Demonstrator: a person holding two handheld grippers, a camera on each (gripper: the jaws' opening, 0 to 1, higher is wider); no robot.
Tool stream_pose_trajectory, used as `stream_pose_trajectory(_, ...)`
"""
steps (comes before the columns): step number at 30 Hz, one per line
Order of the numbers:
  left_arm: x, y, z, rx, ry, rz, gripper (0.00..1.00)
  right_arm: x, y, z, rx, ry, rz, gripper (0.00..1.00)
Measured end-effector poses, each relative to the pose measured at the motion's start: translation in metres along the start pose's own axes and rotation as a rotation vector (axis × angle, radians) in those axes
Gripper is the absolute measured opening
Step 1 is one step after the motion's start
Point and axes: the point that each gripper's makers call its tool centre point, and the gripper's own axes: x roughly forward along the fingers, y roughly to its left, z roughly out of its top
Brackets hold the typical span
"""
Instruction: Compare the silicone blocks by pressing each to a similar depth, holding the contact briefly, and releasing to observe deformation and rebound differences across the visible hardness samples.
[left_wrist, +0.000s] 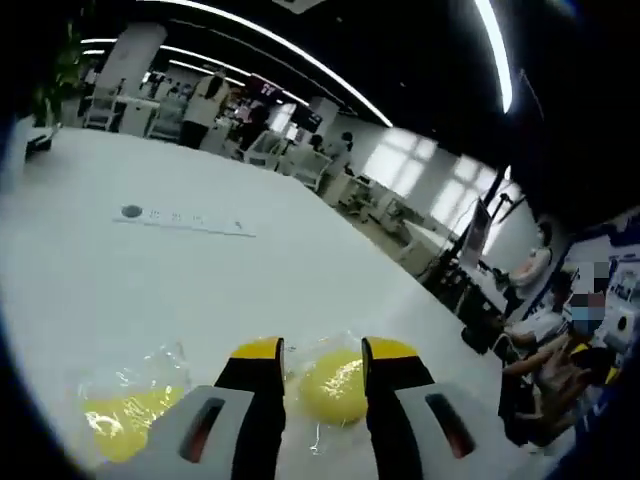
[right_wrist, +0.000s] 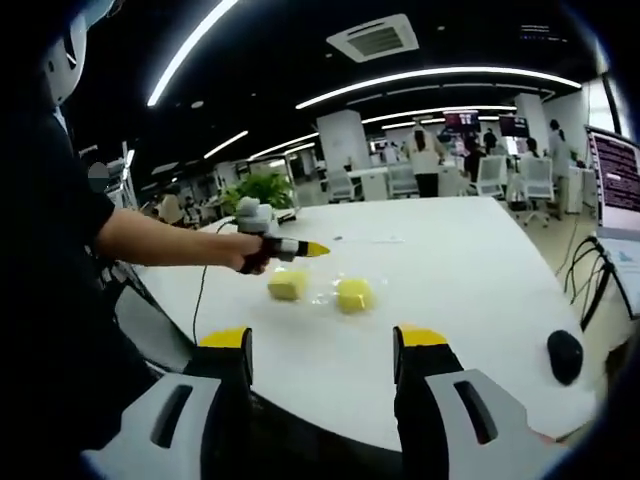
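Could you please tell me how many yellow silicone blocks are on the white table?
2: one block beneath the left tool, the other block beside it, apart.

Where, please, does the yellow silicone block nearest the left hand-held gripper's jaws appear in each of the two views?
Left gripper view: the yellow silicone block in its clear wrapper sits low in the middle, between the left hand-held gripper's open jaws.
Right gripper view: it is probably the left-hand block, mid-picture, just under the left hand-held gripper.
Shared landmark: the white table, with a second yellow block beside it.
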Motion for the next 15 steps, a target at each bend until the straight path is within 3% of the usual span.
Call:
stream_pose_trajectory(4, -0.027, -0.012, 0.020, 0.131, -0.031, -0.014, 0.42, 0.014, 0.005, 0.000, -0.013, 0.005, 0.029, 0.51)
stream_pose_trajectory(9, -0.069, -0.029, 0.039, 0.388, -0.056, -0.032, 0.56, 0.032, 0.005, 0.002, -0.023, 0.026, 0.043, 0.52)
stream_pose_trajectory(15, -0.128, -0.030, 0.025, 0.389, -0.076, -0.030, 0.67, 0.043, 0.012, 0.015, -0.053, 0.002, 0.069, 0.53)
